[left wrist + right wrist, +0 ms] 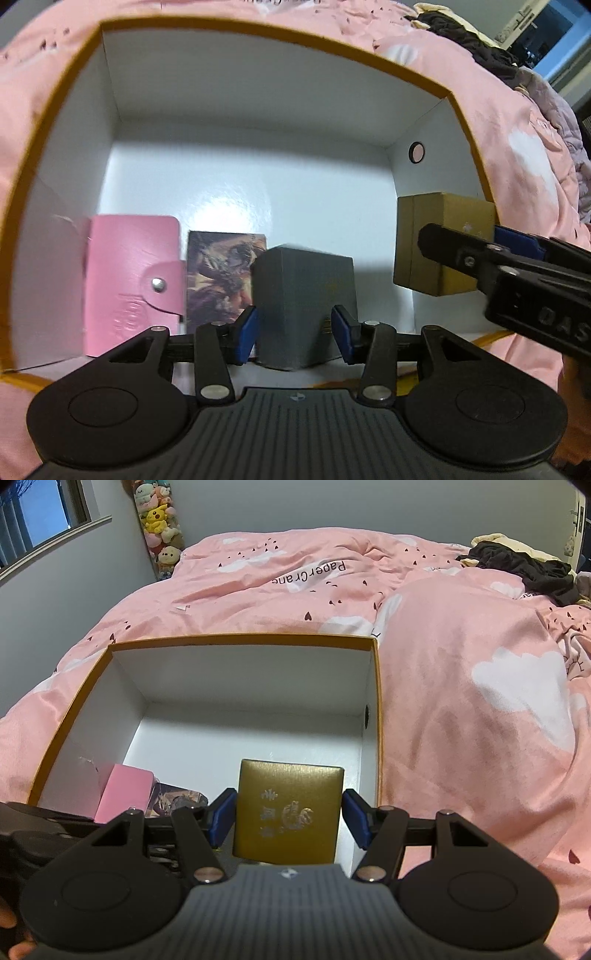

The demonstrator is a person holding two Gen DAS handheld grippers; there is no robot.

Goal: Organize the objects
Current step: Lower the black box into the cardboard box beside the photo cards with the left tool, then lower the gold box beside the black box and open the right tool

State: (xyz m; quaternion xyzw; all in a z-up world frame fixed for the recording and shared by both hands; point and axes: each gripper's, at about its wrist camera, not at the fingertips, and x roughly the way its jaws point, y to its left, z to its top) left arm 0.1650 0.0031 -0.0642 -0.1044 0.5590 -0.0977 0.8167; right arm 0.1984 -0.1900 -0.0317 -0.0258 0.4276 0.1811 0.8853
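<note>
An open cardboard box with an orange rim (236,27) and white inside lies on the bed; it also shows in the right wrist view (240,639). Inside stand a pink snap wallet (129,280), a picture card pack (221,273) and a grey box (304,302). My left gripper (295,334) is shut on the grey box near the box's front wall. My right gripper (288,819) is shut on a gold box (288,812) and holds it over the box's right front corner. The gold box (439,240) also shows in the left wrist view. The wallet (123,794) also shows in the right wrist view.
The box rests on a pink duvet (461,686) with clouds and hearts. Dark clothes (517,568) lie at the far right of the bed. Plush toys (159,524) hang on the wall at the back left. A round hole (416,152) is in the box's right wall.
</note>
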